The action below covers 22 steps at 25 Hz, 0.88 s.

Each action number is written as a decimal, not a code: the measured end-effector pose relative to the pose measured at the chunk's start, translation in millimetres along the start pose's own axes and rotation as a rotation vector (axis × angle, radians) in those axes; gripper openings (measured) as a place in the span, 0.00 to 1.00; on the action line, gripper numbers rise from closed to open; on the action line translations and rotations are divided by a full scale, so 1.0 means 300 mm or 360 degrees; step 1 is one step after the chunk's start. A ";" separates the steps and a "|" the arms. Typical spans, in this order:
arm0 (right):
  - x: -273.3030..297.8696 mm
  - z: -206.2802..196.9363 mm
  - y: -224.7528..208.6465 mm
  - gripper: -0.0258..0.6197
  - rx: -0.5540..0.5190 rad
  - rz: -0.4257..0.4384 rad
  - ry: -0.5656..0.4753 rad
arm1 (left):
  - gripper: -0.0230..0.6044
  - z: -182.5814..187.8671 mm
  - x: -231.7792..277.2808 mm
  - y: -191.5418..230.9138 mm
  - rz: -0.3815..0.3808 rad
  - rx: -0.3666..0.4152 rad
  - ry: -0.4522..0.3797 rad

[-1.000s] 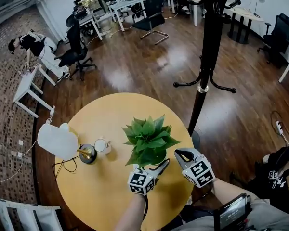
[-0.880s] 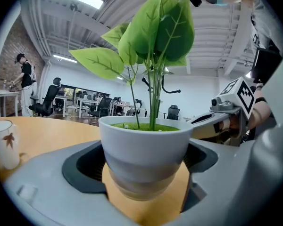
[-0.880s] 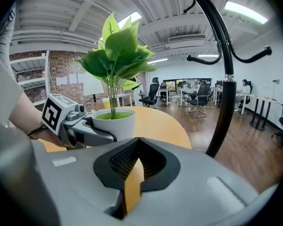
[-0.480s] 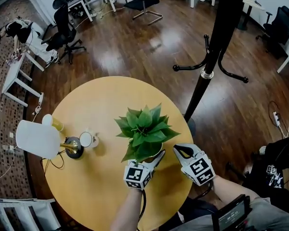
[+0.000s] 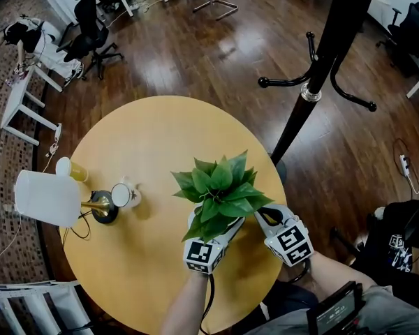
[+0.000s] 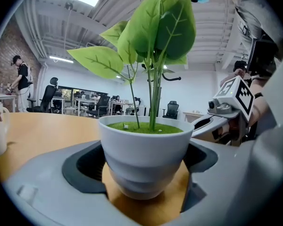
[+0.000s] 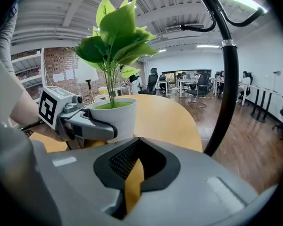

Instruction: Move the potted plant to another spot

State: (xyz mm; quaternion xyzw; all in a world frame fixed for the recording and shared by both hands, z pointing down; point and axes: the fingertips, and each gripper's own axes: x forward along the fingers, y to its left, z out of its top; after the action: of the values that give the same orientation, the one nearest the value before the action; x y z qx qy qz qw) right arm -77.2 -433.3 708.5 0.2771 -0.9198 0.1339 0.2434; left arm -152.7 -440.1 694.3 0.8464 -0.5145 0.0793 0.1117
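Observation:
The potted plant point(image 5: 220, 190), green leaves in a white pot point(image 6: 144, 154), is over the near right part of the round wooden table point(image 5: 153, 138). My left gripper point(image 5: 216, 223) reaches under the leaves and is shut on the pot, one jaw on each side of it. Bare wood shows just beneath the pot; whether it rests on the table I cannot tell. My right gripper point(image 5: 265, 218) is shut with nothing in it, just right of the pot and near the table's edge. The right gripper view has the left gripper point(image 7: 70, 114) holding the pot point(image 7: 114, 117).
On the table's left stand a lamp with a white shade point(image 5: 47, 197), a white mug point(image 5: 122, 195) and a yellow cup point(image 5: 73, 169). A black coat stand point(image 5: 321, 68) rises just beyond the table's right side. Desks and office chairs stand farther off on the wooden floor.
Both grippers and the plant have come down toward the tabletop. The left gripper's jaws now show on both sides of the pot under the leaves. The head view has shifted.

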 end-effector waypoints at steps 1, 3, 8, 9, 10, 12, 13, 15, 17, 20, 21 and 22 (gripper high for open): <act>0.001 -0.007 -0.002 0.05 0.0005 0.0000 0.0002 | 0.83 -0.005 0.004 -0.005 -0.0007 0.0015 0.0014; -0.009 -0.028 -0.010 0.05 0.0012 0.0001 0.0001 | 0.83 -0.020 0.010 -0.031 -0.0025 0.0043 0.0059; -0.059 -0.054 -0.017 0.05 0.0021 0.0012 -0.0008 | 0.84 -0.043 0.010 -0.087 -0.0032 0.0119 0.0132; -0.067 -0.054 -0.019 0.05 0.0018 0.0010 -0.0010 | 0.84 -0.039 0.012 -0.094 -0.0038 0.0120 0.0128; -0.074 -0.052 -0.021 0.05 0.0016 0.0009 -0.0013 | 0.84 -0.036 0.012 -0.099 -0.0043 0.0118 0.0127; -0.084 -0.046 -0.021 0.05 0.0012 0.0006 -0.0018 | 0.85 -0.033 0.009 -0.103 -0.0050 0.0110 0.0131; -0.086 -0.043 -0.021 0.05 0.0009 0.0004 -0.0019 | 0.86 -0.032 0.008 -0.101 -0.0052 0.0108 0.0129; -0.089 -0.039 -0.020 0.05 0.0004 0.0002 -0.0022 | 0.90 -0.029 0.004 -0.098 -0.0051 0.0117 0.0122; -0.094 -0.036 -0.018 0.05 -0.0002 0.0003 -0.0024 | 0.92 -0.029 -0.006 -0.094 -0.0040 0.0125 0.0116; -0.105 -0.025 -0.007 0.05 -0.0009 0.0011 -0.0028 | 0.92 -0.032 -0.034 -0.090 -0.0012 0.0098 0.0113; -0.109 -0.018 -0.001 0.05 -0.0009 0.0015 -0.0031 | 0.91 -0.032 -0.047 -0.088 -0.0001 0.0090 0.0117; -0.113 -0.009 0.005 0.05 -0.0009 0.0020 -0.0035 | 0.89 -0.032 -0.061 -0.084 0.0013 0.0080 0.0120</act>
State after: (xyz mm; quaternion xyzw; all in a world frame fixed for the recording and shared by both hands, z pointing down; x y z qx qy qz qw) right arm -52.4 -416.1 693.1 0.2722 -0.9245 0.1297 0.2331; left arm -138.8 -410.7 696.4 0.8433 -0.5113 0.1246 0.1093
